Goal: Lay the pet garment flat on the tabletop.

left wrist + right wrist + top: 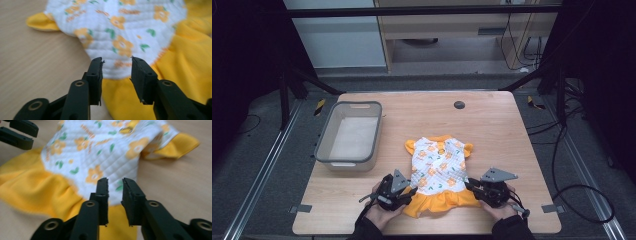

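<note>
High view puts a grey bin (349, 134) on the left of the wooden surface (492, 120), well apart from the clothing; its pale bottom is bare, with nothing lying in it. Near the middle of the surface lies a small dress (439, 167), flat, its white flowered top toward the far side and its yellow skirt toward me. My left gripper (408, 192) sits at the left edge of the skirt, and my right gripper (471, 185) at its right edge. In the left gripper view my jaws stand spread, with the seam between top and skirt showing in the gap. In the right gripper view my jaws are also parted, more narrowly, over that same seam. Whether either gripper's tips touch the cloth I cannot tell. A small dark round disc (459, 104) sits near the far edge; what it is I cannot make out.
</note>
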`<move>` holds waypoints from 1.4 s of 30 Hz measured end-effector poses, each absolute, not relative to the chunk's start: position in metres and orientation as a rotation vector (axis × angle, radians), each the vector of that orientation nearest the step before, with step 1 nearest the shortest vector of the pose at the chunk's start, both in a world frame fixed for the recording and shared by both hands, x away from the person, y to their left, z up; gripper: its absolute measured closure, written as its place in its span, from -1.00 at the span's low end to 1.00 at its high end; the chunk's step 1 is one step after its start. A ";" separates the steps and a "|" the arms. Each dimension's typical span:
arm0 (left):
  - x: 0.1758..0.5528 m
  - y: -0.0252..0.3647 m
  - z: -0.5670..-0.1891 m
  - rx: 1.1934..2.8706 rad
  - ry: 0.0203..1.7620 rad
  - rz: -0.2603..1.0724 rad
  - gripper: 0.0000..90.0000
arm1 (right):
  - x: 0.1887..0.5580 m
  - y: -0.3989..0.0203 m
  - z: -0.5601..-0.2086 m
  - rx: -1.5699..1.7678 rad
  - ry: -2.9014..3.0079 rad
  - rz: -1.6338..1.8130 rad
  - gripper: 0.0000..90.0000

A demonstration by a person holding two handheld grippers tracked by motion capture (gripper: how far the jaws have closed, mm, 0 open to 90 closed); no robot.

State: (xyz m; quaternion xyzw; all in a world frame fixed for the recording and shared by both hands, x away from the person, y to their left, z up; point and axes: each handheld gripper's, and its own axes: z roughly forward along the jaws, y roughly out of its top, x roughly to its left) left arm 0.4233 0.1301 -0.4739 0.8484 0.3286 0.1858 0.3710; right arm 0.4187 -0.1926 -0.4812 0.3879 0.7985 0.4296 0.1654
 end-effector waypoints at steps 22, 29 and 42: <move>0.482 0.122 -0.477 2.124 0.933 0.388 0.91 | 0.480 -0.178 -0.478 1.180 2.328 1.315 0.97; 0.488 0.122 -0.475 2.112 0.943 0.617 0.92 | 0.501 -0.169 -0.477 1.125 2.268 1.316 0.95; 0.480 0.130 -0.469 2.114 0.953 0.611 0.40 | 0.494 -0.168 -0.471 1.119 2.172 1.190 0.74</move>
